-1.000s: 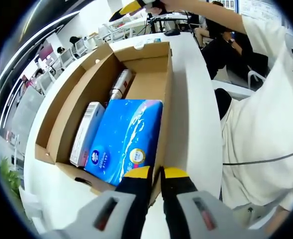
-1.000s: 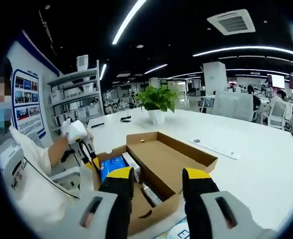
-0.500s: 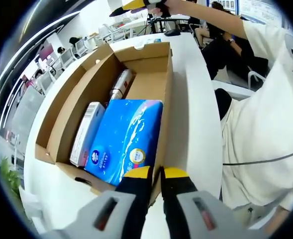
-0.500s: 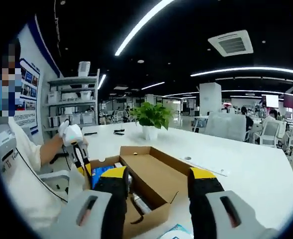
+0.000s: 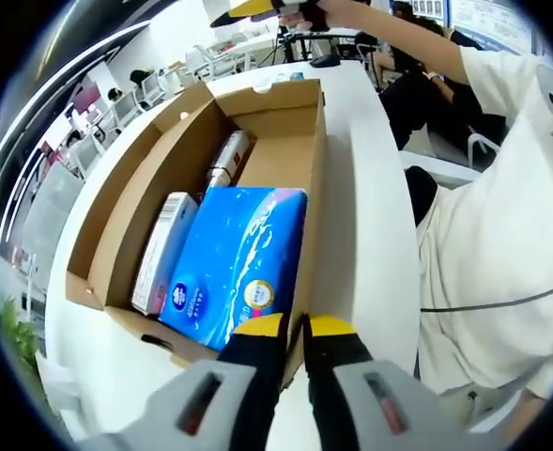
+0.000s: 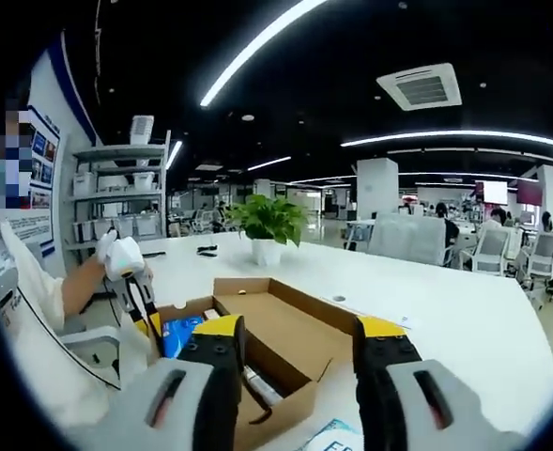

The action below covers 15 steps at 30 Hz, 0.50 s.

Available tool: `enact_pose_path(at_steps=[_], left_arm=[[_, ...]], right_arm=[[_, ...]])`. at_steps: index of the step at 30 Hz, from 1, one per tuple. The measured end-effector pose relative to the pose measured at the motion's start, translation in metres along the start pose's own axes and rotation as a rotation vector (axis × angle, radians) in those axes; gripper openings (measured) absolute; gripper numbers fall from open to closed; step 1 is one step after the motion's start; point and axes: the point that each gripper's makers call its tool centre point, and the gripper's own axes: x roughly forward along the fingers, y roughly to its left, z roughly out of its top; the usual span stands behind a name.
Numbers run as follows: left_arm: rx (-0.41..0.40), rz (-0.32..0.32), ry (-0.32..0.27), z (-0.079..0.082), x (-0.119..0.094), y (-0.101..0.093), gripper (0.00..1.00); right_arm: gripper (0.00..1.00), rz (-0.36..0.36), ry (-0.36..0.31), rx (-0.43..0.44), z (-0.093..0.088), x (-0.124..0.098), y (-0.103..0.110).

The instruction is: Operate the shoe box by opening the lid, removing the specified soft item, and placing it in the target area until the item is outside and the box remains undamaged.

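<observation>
On the white table (image 5: 365,178), our shoe box (image 5: 163,178) stands open.
Left gripper (image 5: 295,331) pinches its wall; right gripper (image 6: 297,334) gapes empty: tugging the tissue pack (image 5: 234,258) could tear cardboard.

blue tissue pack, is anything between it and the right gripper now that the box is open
Nothing visible covers it: the lid is folded back and the blue tissue pack lies exposed in the box. The open right gripper hovers above; the left gripper is shut on the box wall beside the pack.
</observation>
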Motion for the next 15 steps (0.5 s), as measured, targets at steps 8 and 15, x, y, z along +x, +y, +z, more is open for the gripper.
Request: enact_pose_path(at_steps=[8,15], left_arm=[[-0.006,0.002,-0.005,0.000,0.000,0.000,0.08],[-0.007,0.004,-0.014,0.001,-0.001,0.000,0.08]], right_arm=[[0.44,-0.103,0.084,-0.093,-0.012,-0.001,-0.004],[0.39,-0.101,0.047,-0.146,-0.010,-0.001,0.001]])
